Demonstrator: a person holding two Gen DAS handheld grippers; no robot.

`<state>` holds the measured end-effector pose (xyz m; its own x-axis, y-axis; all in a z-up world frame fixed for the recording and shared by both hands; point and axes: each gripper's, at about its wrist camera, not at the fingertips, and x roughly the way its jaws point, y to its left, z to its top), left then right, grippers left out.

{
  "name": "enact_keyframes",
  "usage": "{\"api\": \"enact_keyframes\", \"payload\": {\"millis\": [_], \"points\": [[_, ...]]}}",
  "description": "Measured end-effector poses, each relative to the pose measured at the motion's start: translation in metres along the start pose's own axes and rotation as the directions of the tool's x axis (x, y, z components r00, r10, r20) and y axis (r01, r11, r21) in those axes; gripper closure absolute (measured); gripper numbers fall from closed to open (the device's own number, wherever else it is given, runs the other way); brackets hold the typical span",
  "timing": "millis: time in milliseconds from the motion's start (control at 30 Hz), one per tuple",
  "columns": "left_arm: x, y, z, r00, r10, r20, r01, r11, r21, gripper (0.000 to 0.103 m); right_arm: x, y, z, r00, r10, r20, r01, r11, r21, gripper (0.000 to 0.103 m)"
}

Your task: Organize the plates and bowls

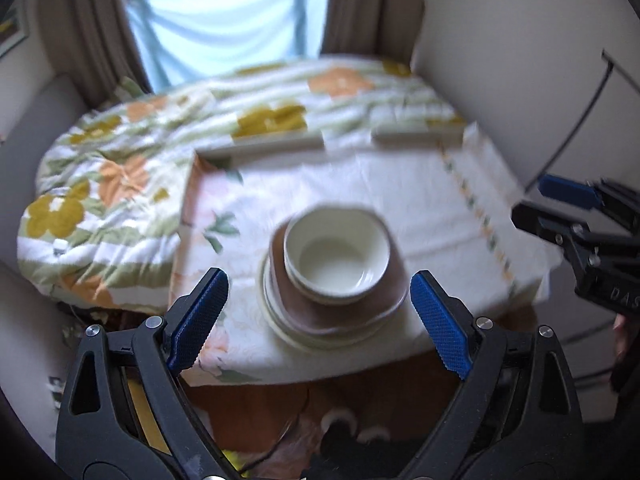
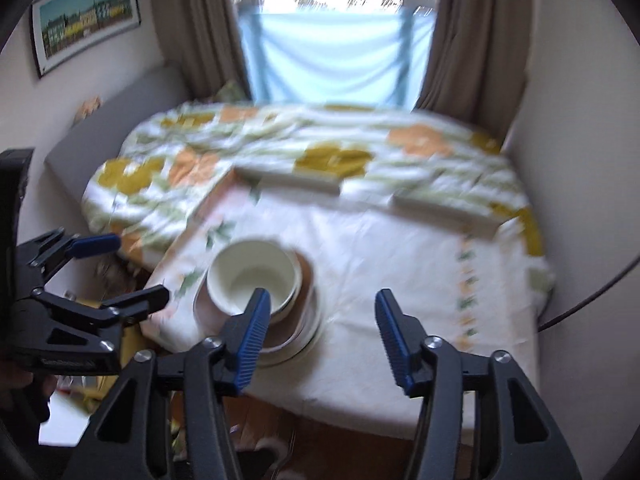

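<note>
A stack stands near the front edge of the cloth-covered table (image 1: 400,184): cream bowls (image 1: 337,256) nested on a brown square plate (image 1: 384,300), on white plates (image 1: 280,320). My left gripper (image 1: 319,292) is open and empty, held above and in front of the stack. The stack also shows in the right wrist view, with the bowls (image 2: 254,276) on the brown plate (image 2: 306,280). My right gripper (image 2: 322,312) is open and empty, just right of the stack. Each gripper shows in the other's view: the right one (image 1: 560,208), the left one (image 2: 100,272).
A bed with a flowered quilt (image 1: 104,184) lies behind and left of the table. Two flat pale objects (image 2: 288,178) (image 2: 444,208) lie at the table's far edge. A window with curtains (image 2: 332,52) is behind. A wall (image 1: 520,60) is at the right. The floor (image 1: 280,408) lies below.
</note>
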<state>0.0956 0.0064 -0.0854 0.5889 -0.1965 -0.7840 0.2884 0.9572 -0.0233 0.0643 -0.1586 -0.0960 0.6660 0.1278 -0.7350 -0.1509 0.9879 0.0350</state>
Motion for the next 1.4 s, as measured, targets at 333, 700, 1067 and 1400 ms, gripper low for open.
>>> {"api": "enact_keyframes", "payload": {"millis": [333, 700, 1067, 1400], "points": [[-0.1, -0.029, 0.007, 0.937, 0.139, 0.319, -0.117, 0.989, -0.088, 0.0, -0.092, -0.016, -0.003, 0.955, -0.187, 0.23, 0.173, 0.982, 0.08, 0.016], [-0.127, -0.045, -0.006, 0.894, 0.133, 0.429, -0.12, 0.991, -0.057, 0.0, -0.112, -0.019, -0.018, 0.93, -0.21, 0.3, 0.167, 0.972, 0.164, 0.016], [-0.133, -0.054, -0.009, 0.886, 0.123, 0.447, -0.126, 0.992, -0.024, 0.0, -0.124, -0.013, -0.018, 0.911, -0.245, 0.333, 0.19, 0.964, 0.188, 0.003], [-0.132, -0.051, -0.009, 0.887, 0.123, 0.444, -0.122, 0.992, -0.032, 0.0, -0.125, -0.011, -0.018, 0.908, -0.25, 0.337, 0.194, 0.962, 0.192, 0.003]]}}
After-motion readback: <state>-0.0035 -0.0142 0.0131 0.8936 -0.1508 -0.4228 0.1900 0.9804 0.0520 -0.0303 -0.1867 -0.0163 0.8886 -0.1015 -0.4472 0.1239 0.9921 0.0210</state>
